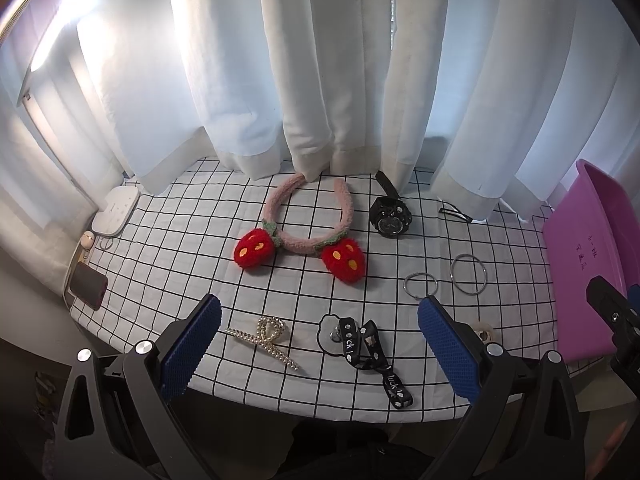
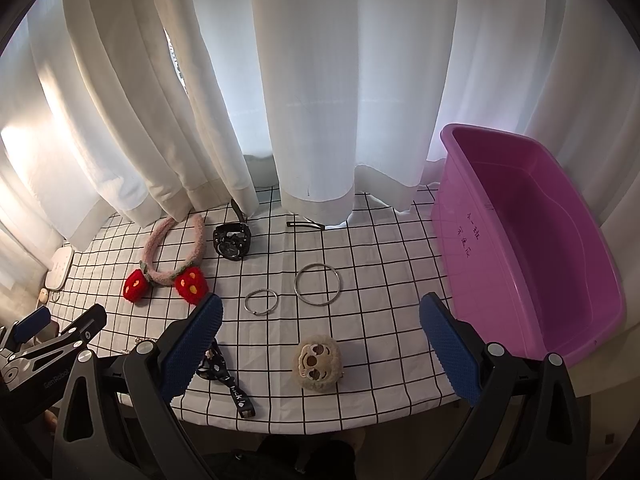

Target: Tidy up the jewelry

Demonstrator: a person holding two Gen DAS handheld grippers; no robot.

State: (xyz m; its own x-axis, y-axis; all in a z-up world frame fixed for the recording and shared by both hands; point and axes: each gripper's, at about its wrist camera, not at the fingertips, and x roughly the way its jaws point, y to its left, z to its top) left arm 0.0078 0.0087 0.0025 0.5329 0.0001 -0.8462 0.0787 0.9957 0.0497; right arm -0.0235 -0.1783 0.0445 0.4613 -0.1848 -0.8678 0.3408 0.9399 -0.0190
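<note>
Pearl hair clip (image 1: 264, 338) lies just ahead of the wide-open, empty left gripper (image 1: 320, 344)

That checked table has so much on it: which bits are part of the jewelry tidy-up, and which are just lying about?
Part of the job:
strawberry headband
watch
two metal rings
pearl hair clip
hair pin
black strap
plush charm
purple tub, probably where they go

Lying about:
phone
white pad
curtains

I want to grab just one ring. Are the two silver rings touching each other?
Apart. The right wrist view shows checked cloth between the small ring and the big ring; the left wrist view shows that gap too.
</note>
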